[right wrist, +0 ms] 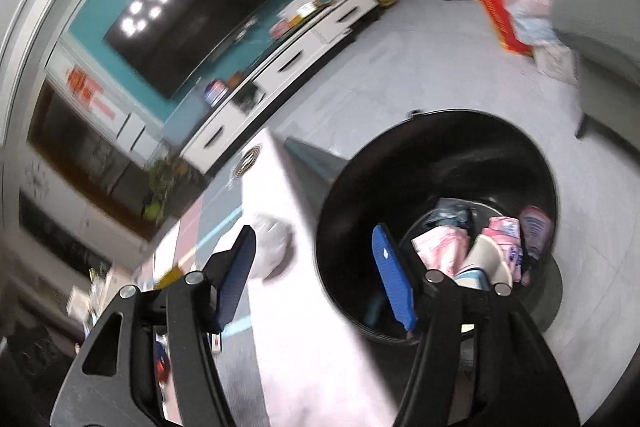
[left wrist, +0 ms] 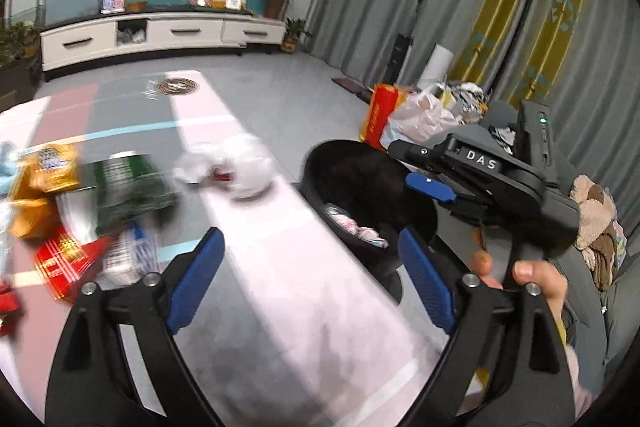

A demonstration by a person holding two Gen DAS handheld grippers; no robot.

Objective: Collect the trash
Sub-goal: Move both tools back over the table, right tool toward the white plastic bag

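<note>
The left hand-held gripper (left wrist: pixel 310 281) points forward and downward over the counter (left wrist: pixel 280 287), its blue pads (left wrist: pixel 200 279) spread wide with nothing between them; only the pale striped counter top shows in the gap. The right hand-held gripper (right wrist: pixel 316 279) is rolled so that its view of the room tilts, and it points down across the counter edge toward the black trash bin (right wrist: pixel 440 155). Its jaws stand apart and empty, one blue pad (right wrist: pixel 236 279) over the counter and the other (right wrist: pixel 394 283) in front of the bin's mouth. In the left wrist view the right hand-held gripper appears from the side, reaching over the bin rim (left wrist: pixel 340 151), with the person's fingers (left wrist: pixel 536 279) wrapped around its handle low at the right.

The bin stands on the floor just beside the counter's right edge. Pink and white wrappers (right wrist: pixel 472 247) already lie at its bottom. Uncollected trash remains on the counter: a crumpled white wad (left wrist: pixel 232 167) near the middle, and at the left a blurred cluster of a green packet (left wrist: pixel 128 183), an orange bag (left wrist: pixel 40 187) and a red packet (left wrist: pixel 64 259). Motion blur hides the finer details of these.
</note>
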